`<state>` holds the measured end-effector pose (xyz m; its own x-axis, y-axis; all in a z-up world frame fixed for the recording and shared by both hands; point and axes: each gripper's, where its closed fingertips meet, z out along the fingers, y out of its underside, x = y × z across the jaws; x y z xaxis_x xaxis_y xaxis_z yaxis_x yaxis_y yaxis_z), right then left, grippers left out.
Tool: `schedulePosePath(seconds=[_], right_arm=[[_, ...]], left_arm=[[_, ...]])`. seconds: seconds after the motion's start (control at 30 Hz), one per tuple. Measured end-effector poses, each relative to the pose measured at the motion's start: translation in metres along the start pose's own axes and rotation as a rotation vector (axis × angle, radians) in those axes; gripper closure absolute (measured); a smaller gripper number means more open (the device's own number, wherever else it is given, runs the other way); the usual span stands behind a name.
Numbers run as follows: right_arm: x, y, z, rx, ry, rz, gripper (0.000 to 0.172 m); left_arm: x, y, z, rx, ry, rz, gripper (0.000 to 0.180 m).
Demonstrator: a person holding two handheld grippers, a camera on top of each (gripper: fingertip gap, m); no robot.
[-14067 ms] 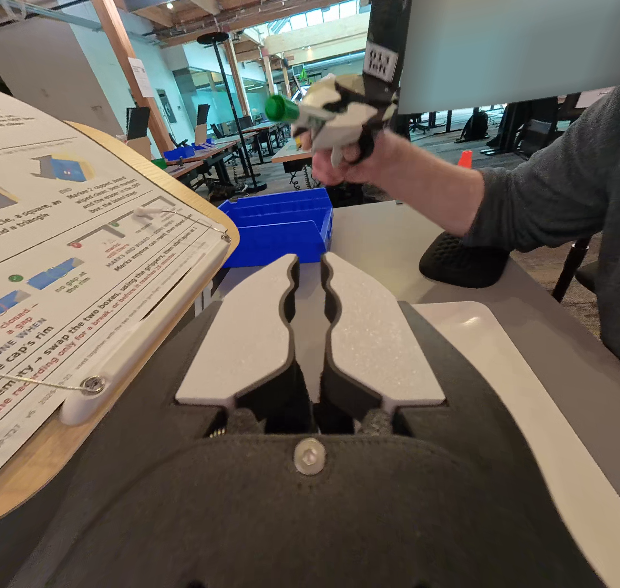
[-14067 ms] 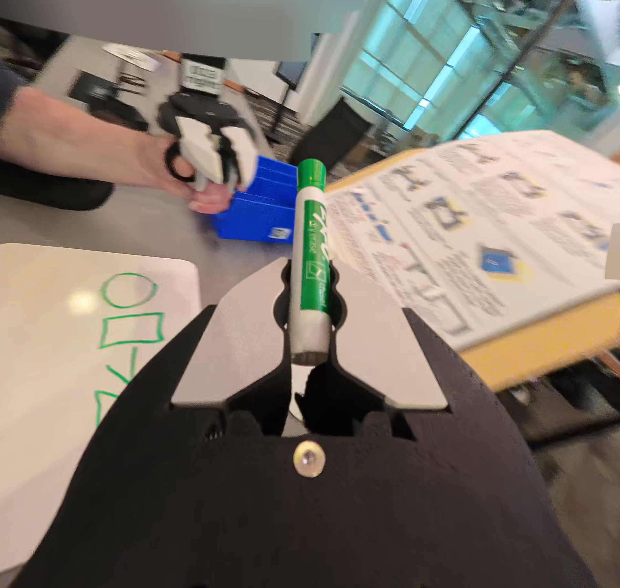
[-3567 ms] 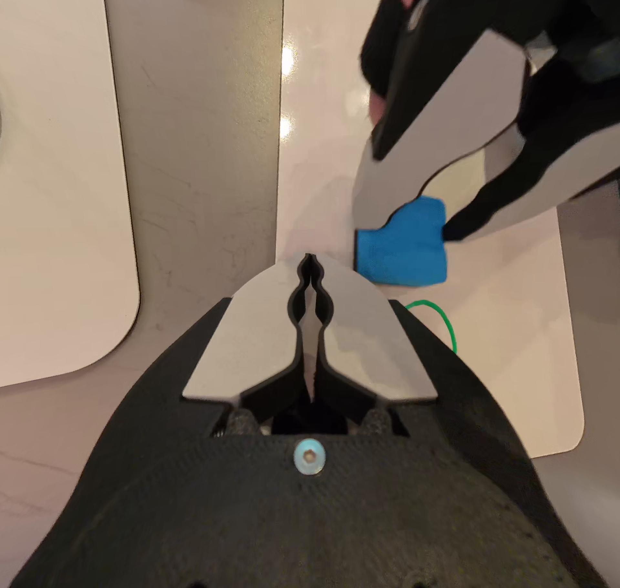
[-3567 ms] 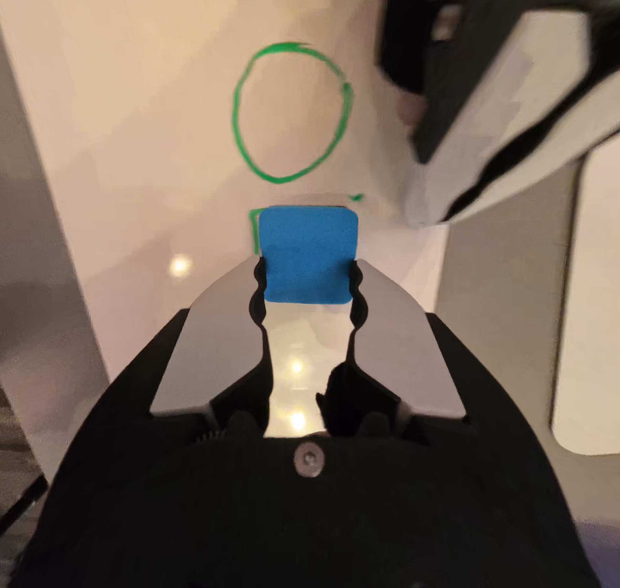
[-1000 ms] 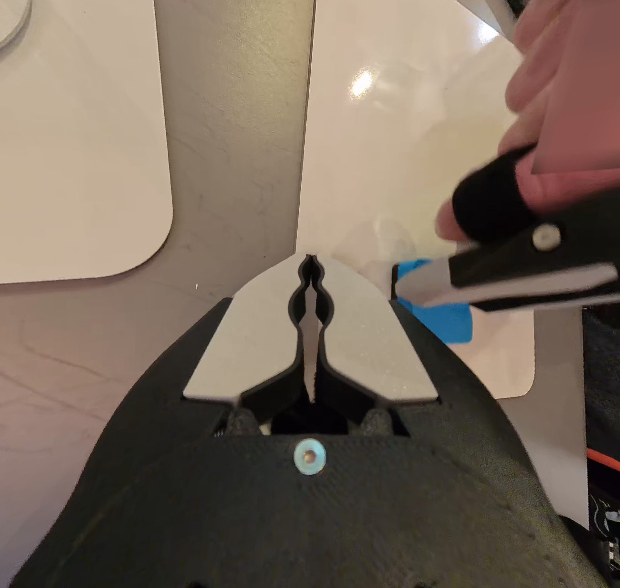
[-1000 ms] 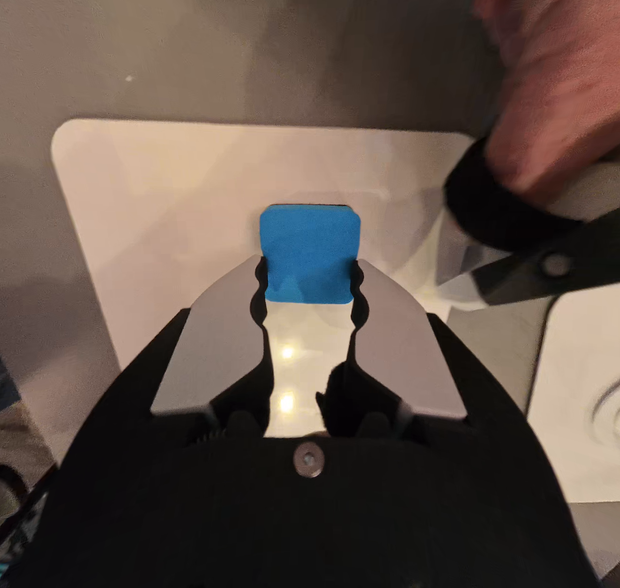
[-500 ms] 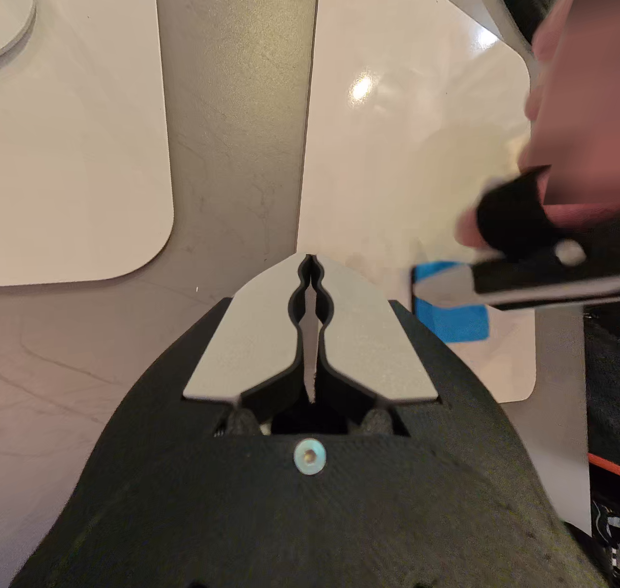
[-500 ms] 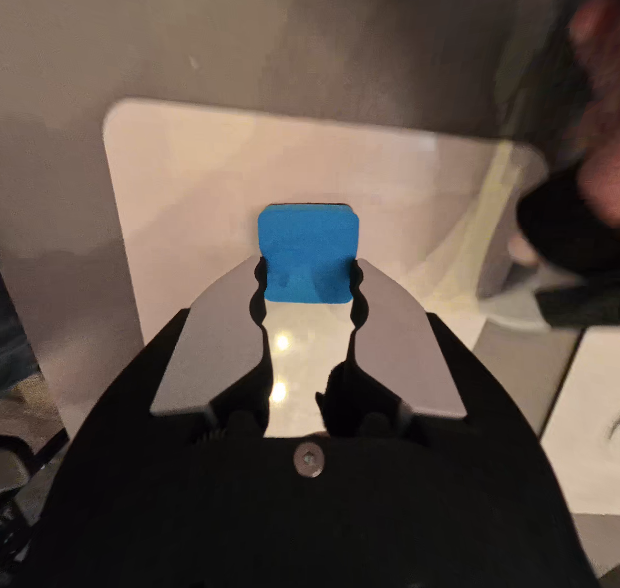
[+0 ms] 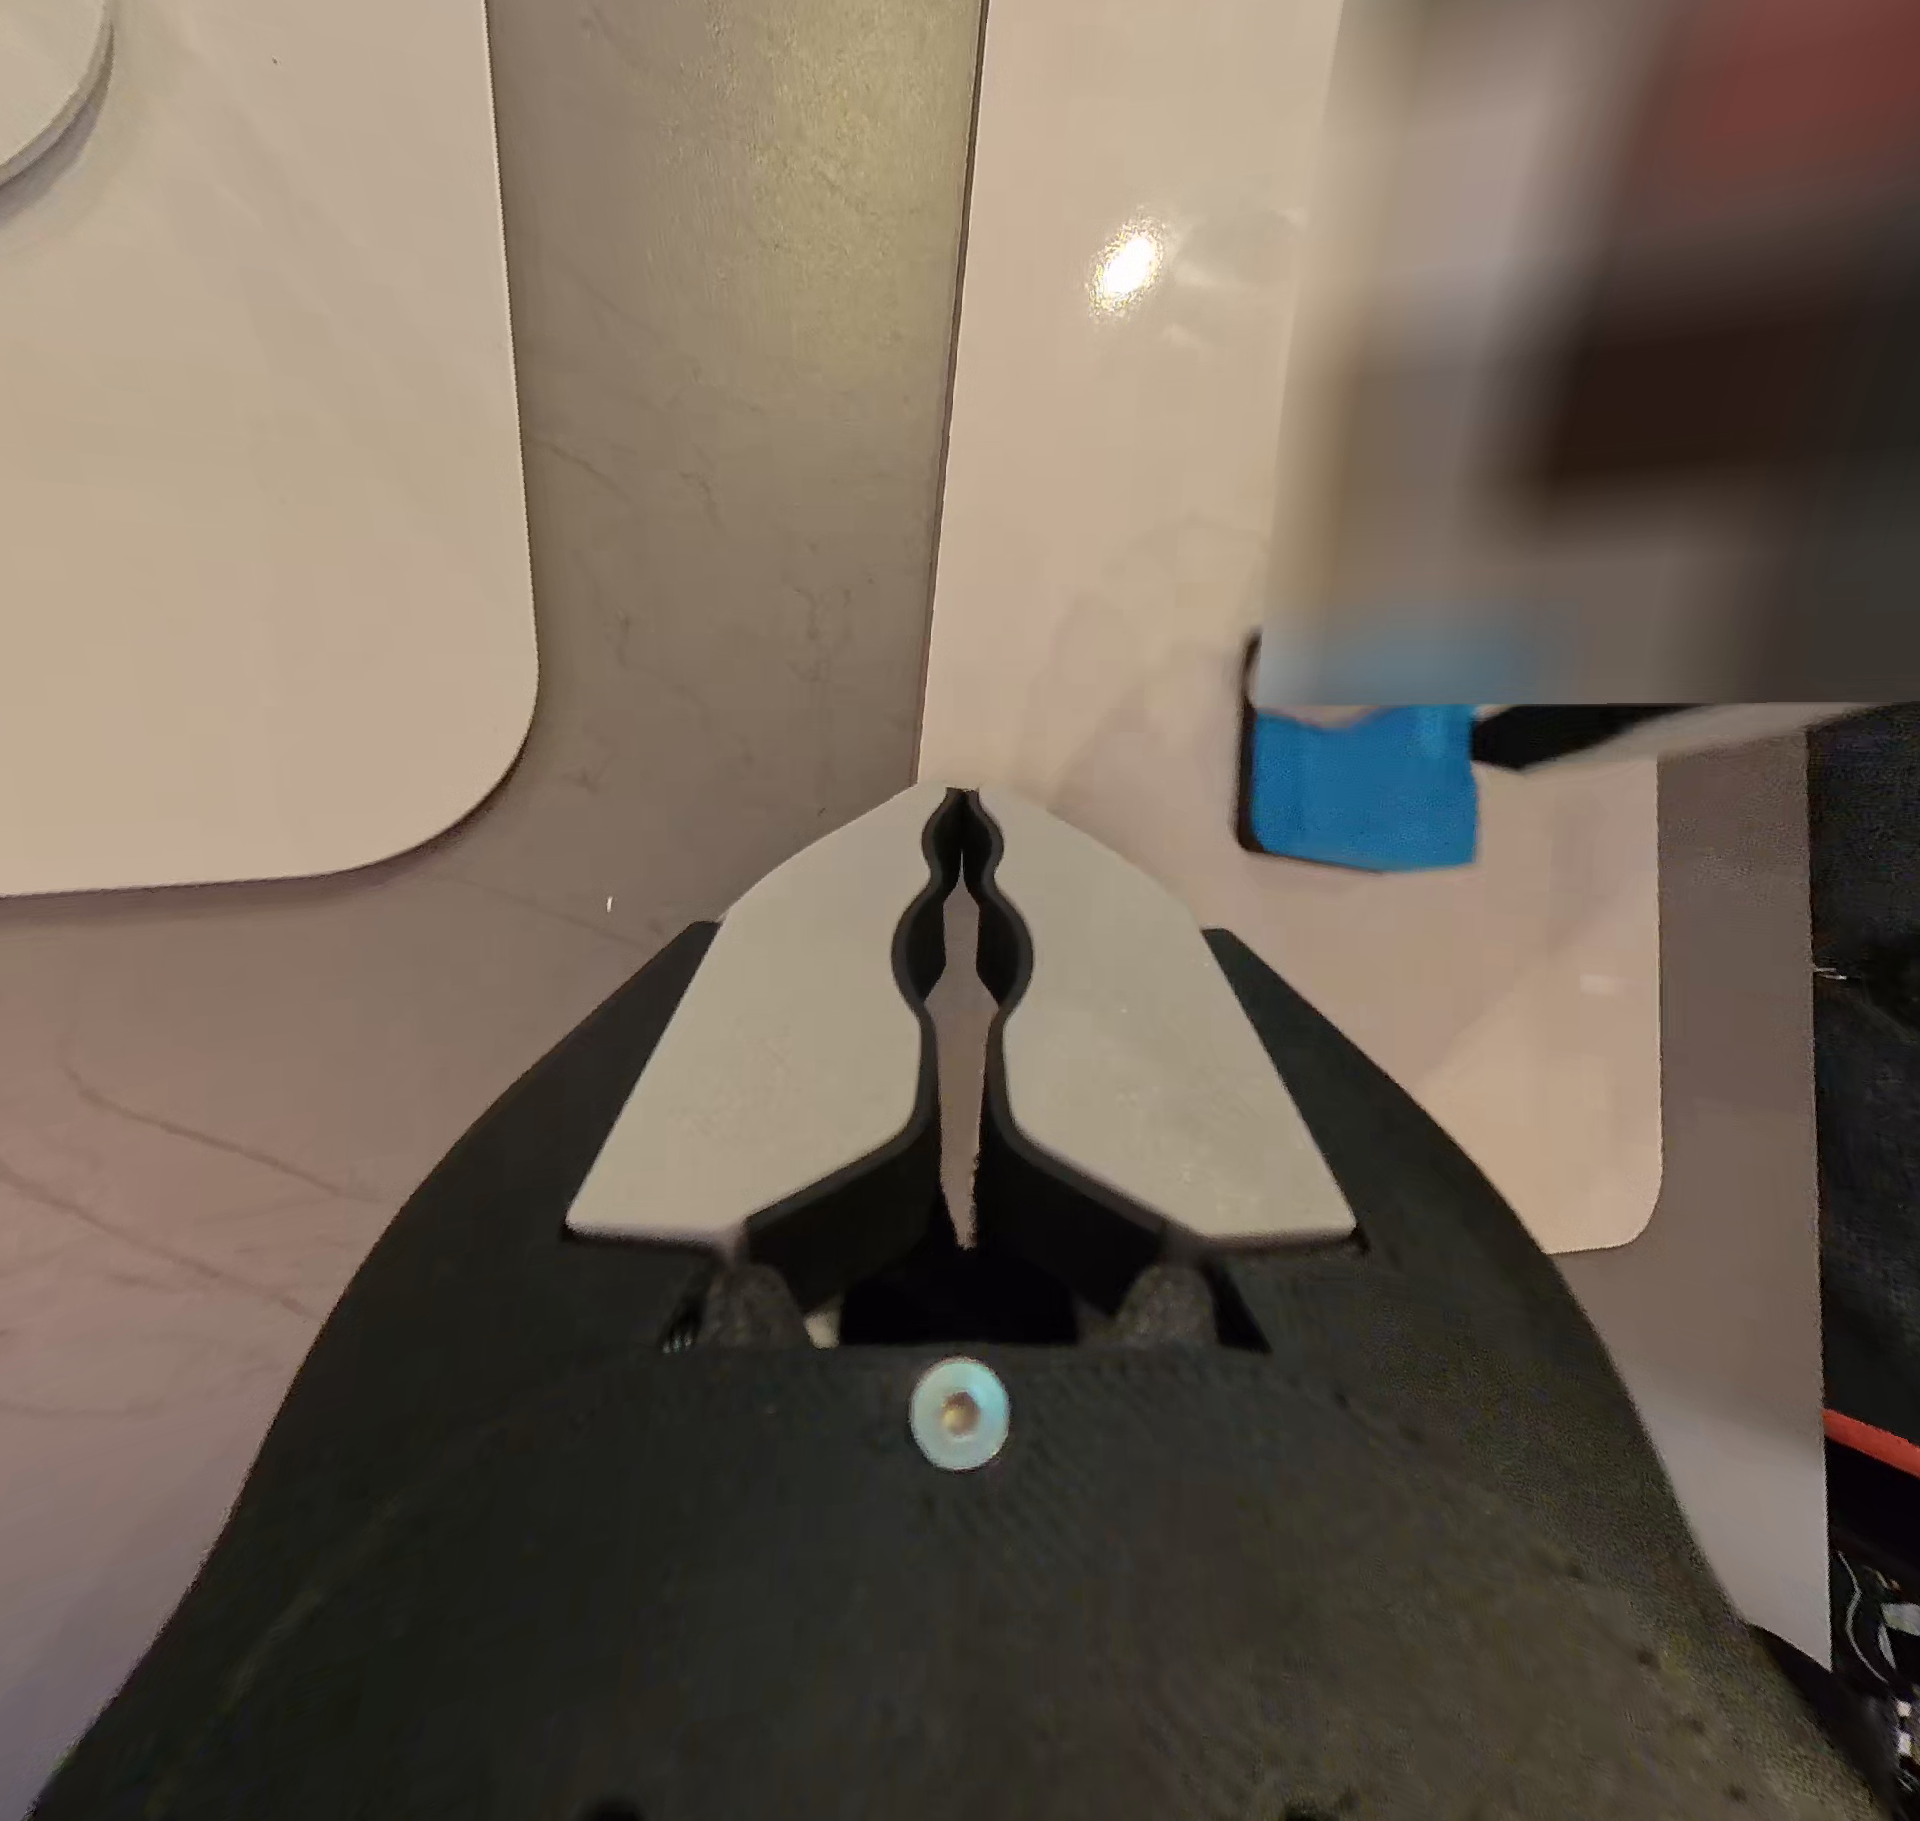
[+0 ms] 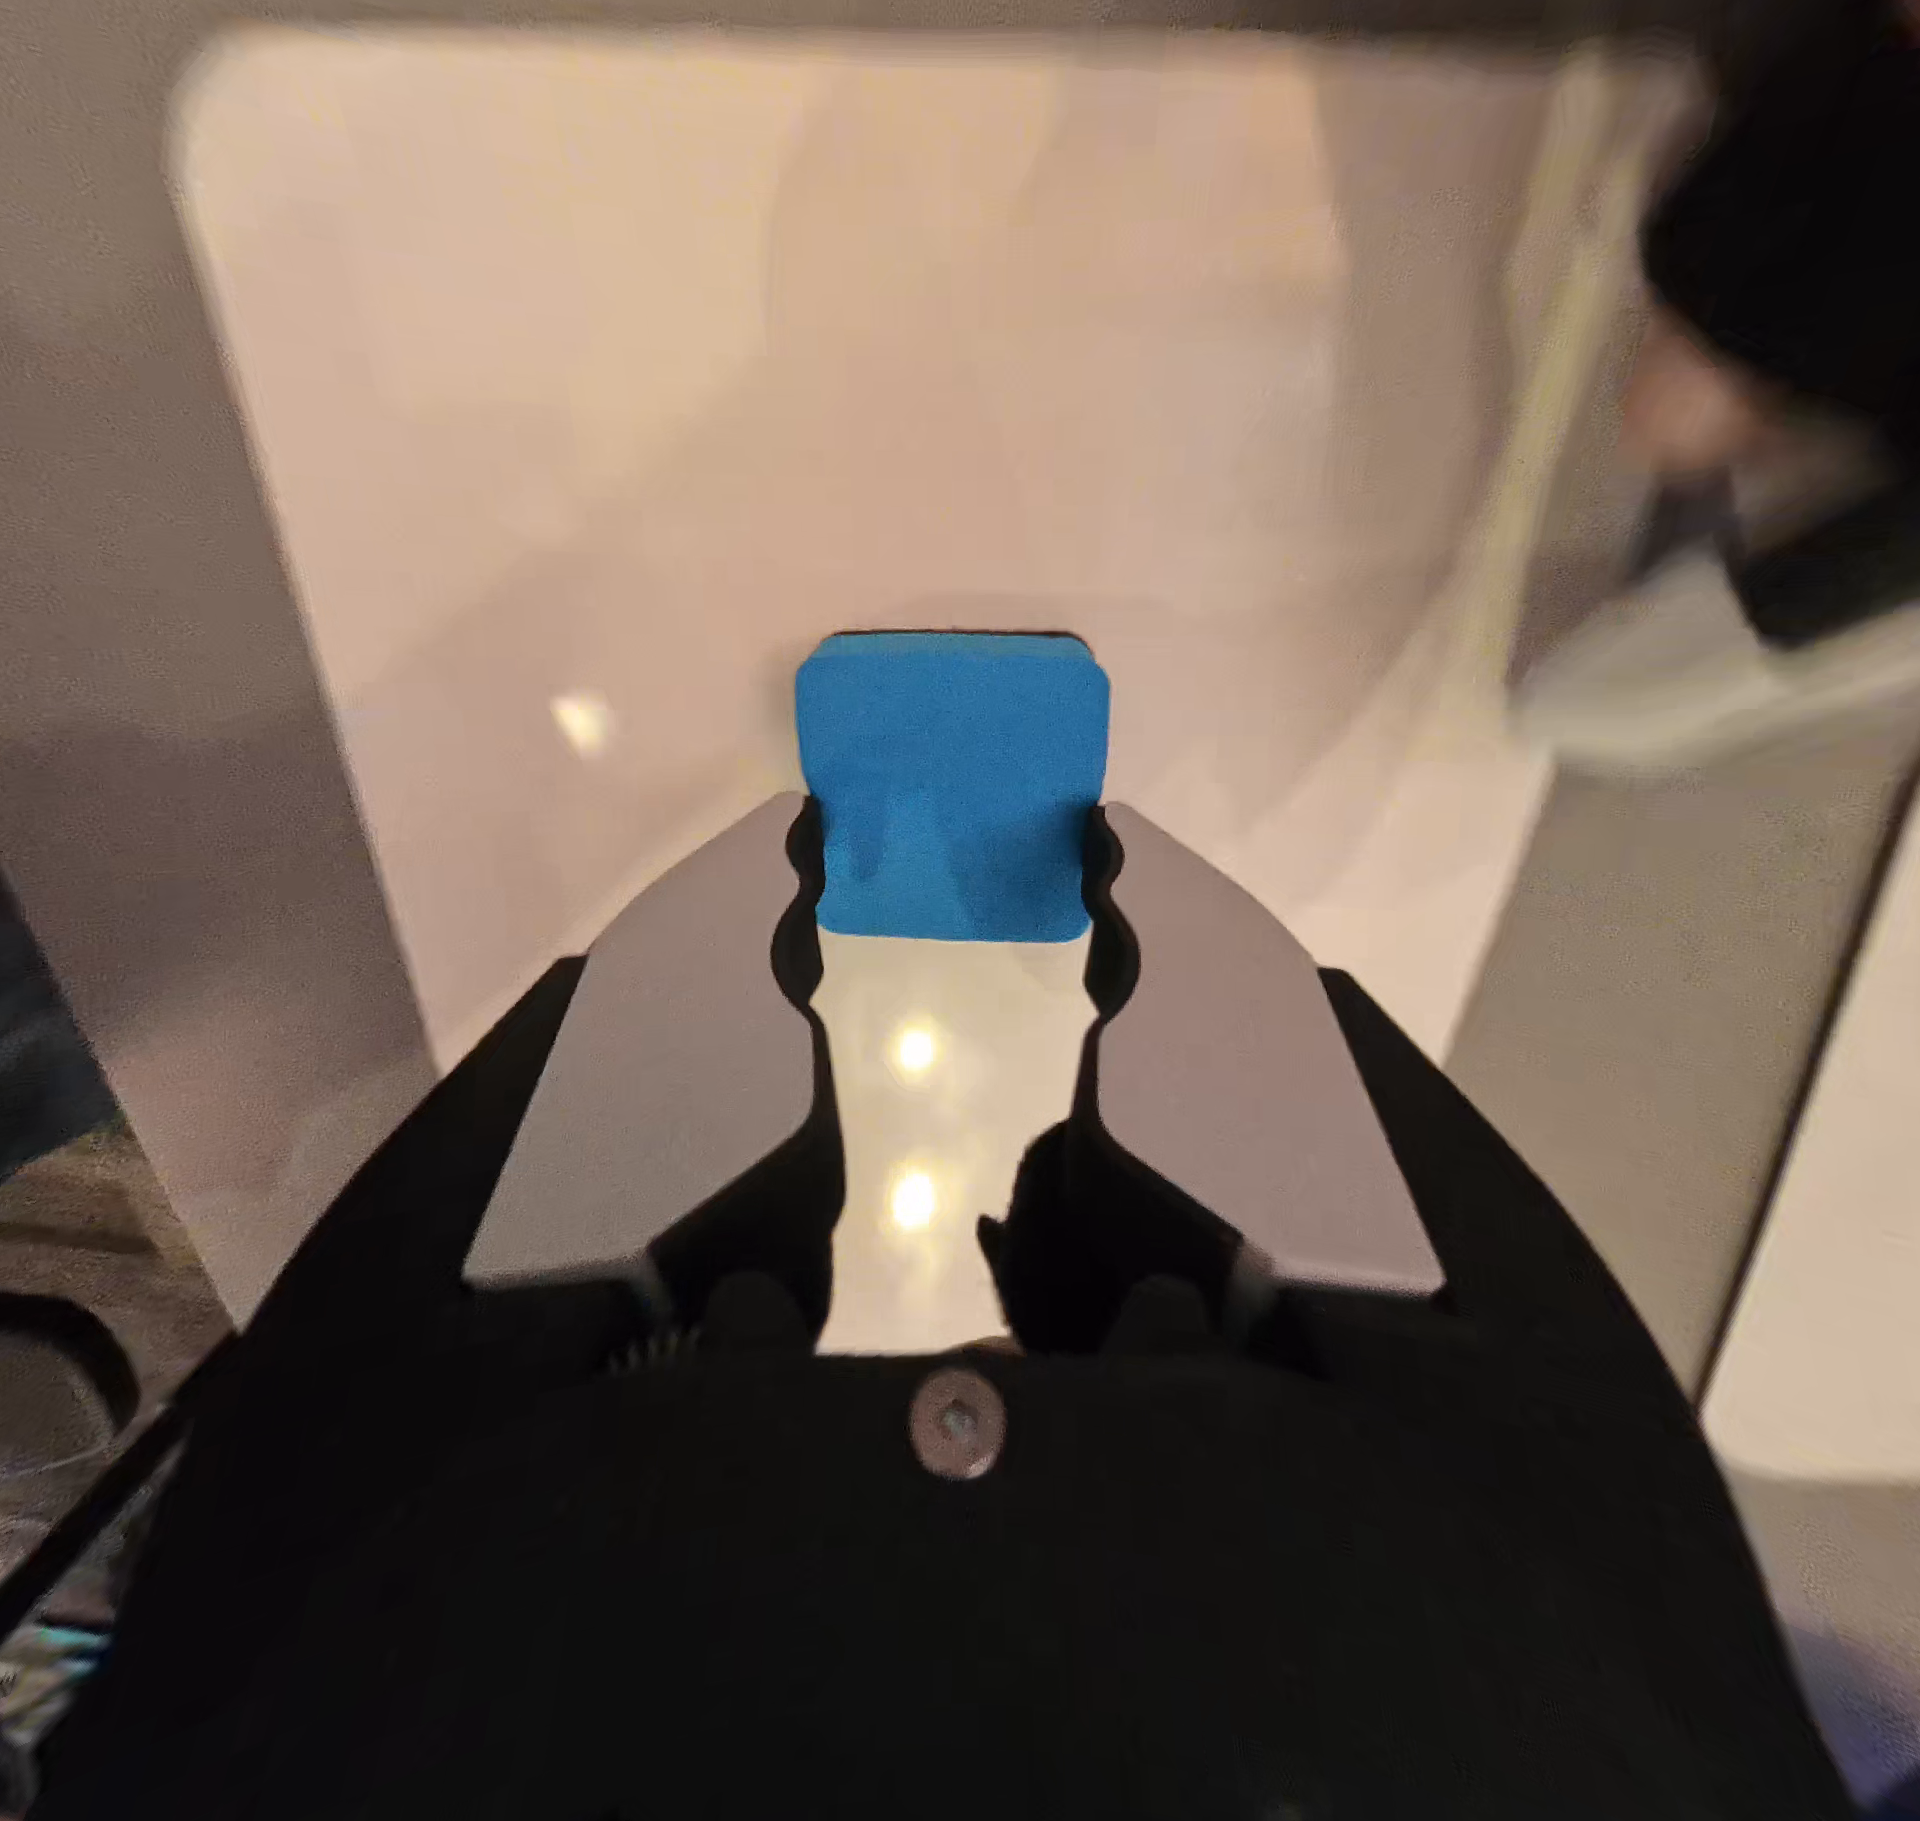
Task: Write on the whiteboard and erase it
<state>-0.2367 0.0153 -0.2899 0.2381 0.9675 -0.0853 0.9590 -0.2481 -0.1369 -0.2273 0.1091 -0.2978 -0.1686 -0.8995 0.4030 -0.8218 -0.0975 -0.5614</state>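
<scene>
My right gripper [image 10: 951, 836] is shut on a blue eraser [image 10: 951, 774], its pads pressed on both sides, and holds it flat on the white whiteboard [image 10: 623, 369]. The board surface I see bears no marks. In the left wrist view the eraser [image 9: 1361, 795] sits near the board's [image 9: 1091, 524] right part, with the right gripper above it under a blurred patch. My left gripper [image 9: 961, 795] is shut with nothing in it, at the board's left edge.
A second white board [image 9: 239, 421] lies to the left on the grey table [image 9: 727, 369], with a round white thing [image 9: 42, 67] at its far corner. Another white board [image 10: 1839, 1148] shows at the right of the right wrist view. A person's hand, blurred, is at the right.
The right gripper has kept sliding the eraser over the board, towards its right part. The green drawings seen earlier are gone from the board. The left gripper has stayed shut and still.
</scene>
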Motion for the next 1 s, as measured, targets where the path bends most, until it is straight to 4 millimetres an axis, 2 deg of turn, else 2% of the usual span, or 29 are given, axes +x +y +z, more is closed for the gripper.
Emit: schedulePosePath(seconds=[0.03, 0.07, 0.1, 0.13, 0.17, 0.2, 0.23, 0.27, 0.3, 0.33, 0.4, 0.43, 0.47, 0.53, 0.57, 0.6, 0.63, 0.7, 0.77, 0.9, 1.0], right_arm=[[0.011, 0.011, -0.002, -0.007, 0.016, 0.042, 0.123], [0.015, 0.007, -0.002, 0.007, 0.021, 0.063, 0.122], [0.012, -0.003, 0.0, 0.024, 0.028, 0.035, 0.122], [0.0, -0.008, 0.001, 0.026, 0.014, -0.009, 0.122], [-0.01, -0.005, 0.002, 0.023, 0.004, -0.04, 0.122], [-0.015, 0.006, 0.001, 0.024, -0.012, -0.026, 0.122], [-0.011, 0.027, -0.003, 0.0, -0.021, 0.012, 0.122], [0.0, 0.047, -0.006, -0.025, 0.0, 0.058, 0.122], [0.009, 0.053, -0.008, -0.012, 0.013, 0.117, 0.122], [0.009, 0.05, -0.007, 0.007, 0.022, 0.114, 0.123], [-0.011, 0.054, -0.006, 0.004, 0.017, 0.069, 0.122], [-0.02, 0.069, -0.008, -0.006, 0.005, 0.078, 0.122], [-0.021, 0.088, -0.01, -0.003, -0.001, 0.123, 0.122], [0.001, 0.117, -0.016, 0.013, 0.036, 0.252, 0.122], [0.007, 0.119, -0.017, 0.007, 0.05, 0.265, 0.123], [0.004, 0.118, -0.017, -0.006, 0.056, 0.24, 0.123], [-0.008, 0.119, -0.016, -0.01, 0.031, 0.21, 0.122], [-0.02, 0.136, -0.017, -0.008, 0.002, 0.222, 0.122], [-0.014, 0.148, -0.02, -0.019, 0.006, 0.258, 0.122], [-0.013, 0.14, -0.021, 0.045, -0.008, 0.249, 0.122], [-0.008, 0.14, -0.031, 0.109, 0.016, 0.253, 0.122]], left_arm=[[0.0, 0.0, 0.0, 0.0, 0.0, -0.001, 0.18], [0.0, -0.001, 0.0, 0.002, 0.003, -0.003, 0.18], [0.0, -0.001, 0.0, 0.008, 0.007, -0.009, 0.18], [0.0, 0.0, 0.0, 0.015, 0.01, -0.014, 0.18], [0.0, -0.001, 0.0, 0.017, 0.01, -0.015, 0.18], [0.0, 0.0, 0.0, 0.016, 0.007, -0.014, 0.18], [0.0, -0.001, 0.0, 0.012, 0.004, -0.011, 0.18], [0.0, -0.001, 0.0, 0.007, 0.001, -0.008, 0.18], [0.0, -0.001, 0.0, 0.004, -0.001, -0.007, 0.18], [0.0, -0.001, 0.0, 0.006, 0.0, -0.008, 0.18], [0.0, -0.001, 0.0, 0.015, 0.007, -0.015, 0.18], [0.0, -0.001, 0.0, 0.017, 0.009, -0.016, 0.18], [0.0, -0.001, 0.0, 0.014, 0.007, -0.014, 0.18], [0.0, -0.002, 0.001, 0.008, 0.001, -0.01, 0.18], [0.0, -0.002, 0.001, 0.01, 0.001, -0.012, 0.18], [0.001, -0.002, 0.001, 0.016, 0.007, -0.015, 0.18], [0.001, -0.002, 0.001, 0.023, 0.013, -0.019, 0.18], [0.001, -0.002, 0.001, 0.02, 0.013, -0.016, 0.18], [0.001, -0.002, 0.001, 0.01, 0.006, -0.005, 0.18], [0.004, -0.001, 0.0, -0.021, -0.005, 0.024, 0.18], [0.015, -0.013, -0.005, 0.022, 0.028, 0.065, 0.18]])
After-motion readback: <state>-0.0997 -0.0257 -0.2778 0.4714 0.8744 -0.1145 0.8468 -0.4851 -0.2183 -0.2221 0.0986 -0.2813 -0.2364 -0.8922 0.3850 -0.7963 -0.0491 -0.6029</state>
